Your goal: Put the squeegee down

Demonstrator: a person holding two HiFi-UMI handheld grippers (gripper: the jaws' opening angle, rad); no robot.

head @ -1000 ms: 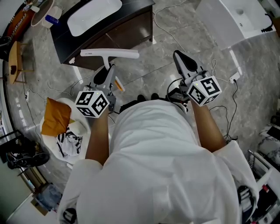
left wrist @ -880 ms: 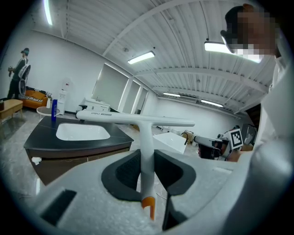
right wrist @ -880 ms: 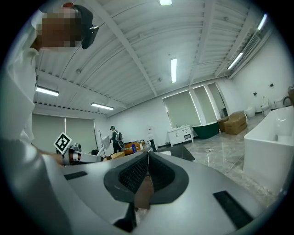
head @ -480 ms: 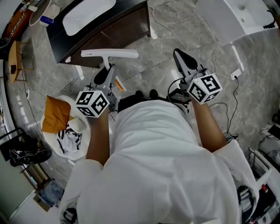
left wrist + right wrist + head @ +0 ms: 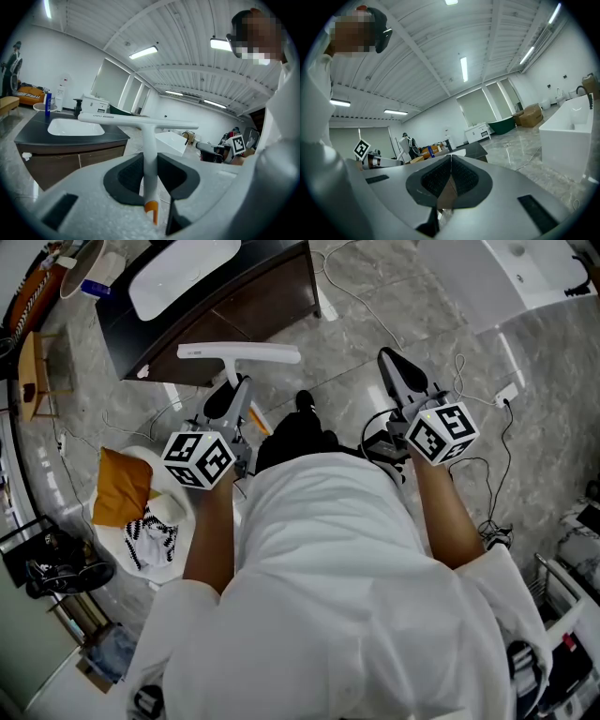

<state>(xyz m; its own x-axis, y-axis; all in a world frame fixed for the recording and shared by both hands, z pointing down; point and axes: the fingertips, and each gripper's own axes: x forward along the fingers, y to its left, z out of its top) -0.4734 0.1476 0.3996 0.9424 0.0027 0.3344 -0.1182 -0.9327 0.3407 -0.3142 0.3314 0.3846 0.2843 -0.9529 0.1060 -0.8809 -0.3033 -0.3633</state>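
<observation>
from my remote seat, i see the left gripper (image 5: 228, 399) clamped on the handle of the white squeegee (image 5: 239, 353). its t-shaped blade is held crosswise in the air at 11 o'clock of the head view, just in front of the dark vanity (image 5: 253, 306) and its white sink (image 5: 183, 263). the handle's orange tip pokes out behind the pads. the right gripper (image 5: 394, 367), at 1 o'clock, has its 2 jaws pressed together with nothing between them. an orange cloth (image 5: 122, 488) lies at 9 o'clock.

Smooth white plastic squeegee (image 5: 239, 353), glossy marbled floor (image 5: 375, 315).
</observation>
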